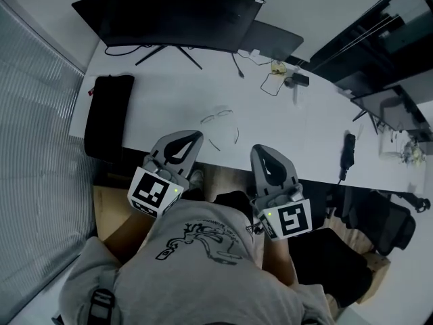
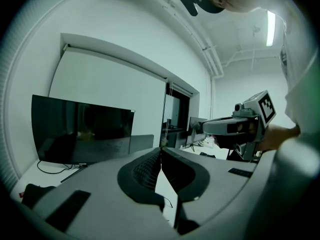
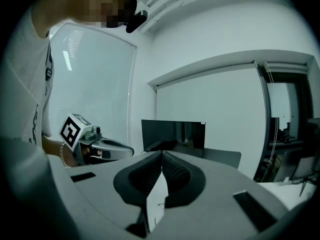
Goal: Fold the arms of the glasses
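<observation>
Thin wire glasses point(image 1: 220, 124), arms unfolded, are seen on the white surface point(image 1: 304, 127) in front of the monitor point(image 1: 169, 19). Farther from the monitor, the left gripper point(image 1: 195, 137) and right gripper point(image 1: 260, 149) are held with fingers point(image 2: 142, 171) clenched on nothing. Unless these are opened first, the light frame could be pushed away rather than grasped.

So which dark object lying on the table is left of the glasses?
The broad black pouch, at the table's left edge; the slim black device lies far right.
</observation>
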{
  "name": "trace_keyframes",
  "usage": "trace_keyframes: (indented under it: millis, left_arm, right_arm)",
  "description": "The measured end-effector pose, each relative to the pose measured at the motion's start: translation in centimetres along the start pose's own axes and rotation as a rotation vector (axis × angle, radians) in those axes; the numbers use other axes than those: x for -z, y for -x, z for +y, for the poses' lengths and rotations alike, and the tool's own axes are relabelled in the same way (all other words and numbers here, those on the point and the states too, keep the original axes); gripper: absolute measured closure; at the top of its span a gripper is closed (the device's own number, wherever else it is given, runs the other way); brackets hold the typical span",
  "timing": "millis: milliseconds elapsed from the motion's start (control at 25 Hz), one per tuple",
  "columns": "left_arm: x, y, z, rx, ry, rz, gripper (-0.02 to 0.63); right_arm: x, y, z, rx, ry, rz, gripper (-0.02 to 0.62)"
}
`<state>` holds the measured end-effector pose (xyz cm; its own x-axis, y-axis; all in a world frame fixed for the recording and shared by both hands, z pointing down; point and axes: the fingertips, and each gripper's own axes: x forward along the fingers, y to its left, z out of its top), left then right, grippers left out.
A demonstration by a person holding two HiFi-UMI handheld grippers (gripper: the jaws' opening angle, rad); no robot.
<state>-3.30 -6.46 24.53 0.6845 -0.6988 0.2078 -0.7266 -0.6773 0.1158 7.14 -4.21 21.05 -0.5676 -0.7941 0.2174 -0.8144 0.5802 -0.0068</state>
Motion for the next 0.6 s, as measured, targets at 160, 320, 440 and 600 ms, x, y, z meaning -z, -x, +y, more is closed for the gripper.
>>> trace_keyframes:
  millis: [160,320,440,600]
  left_arm:
    - [1.9,-1.8,1.1,-0.001,-0.028,0.039,0.583]
    - [5.1,-3.8,2.3,-0.023,-0.065,0.08,0.582]
    - [8.6,-5.0,3.3,-0.045,-0.073,0.144,0.577]
    - [12.5,-6.2,4.1,-0.031,-0.066,0.219,0.543]
  right_arm:
    - [1.7,-1.0,-1.6,0.016,0.011,0.019,0.584]
    - [4.8,-2.2,-3.3,0.03,0.018,0.057,0.584]
    - [7.4,-3.1,-4.2,0.027,0.025,0.092,0.584]
    - [11.0,-3.8,-5.6,0.048,0.038,0.141,0.583]
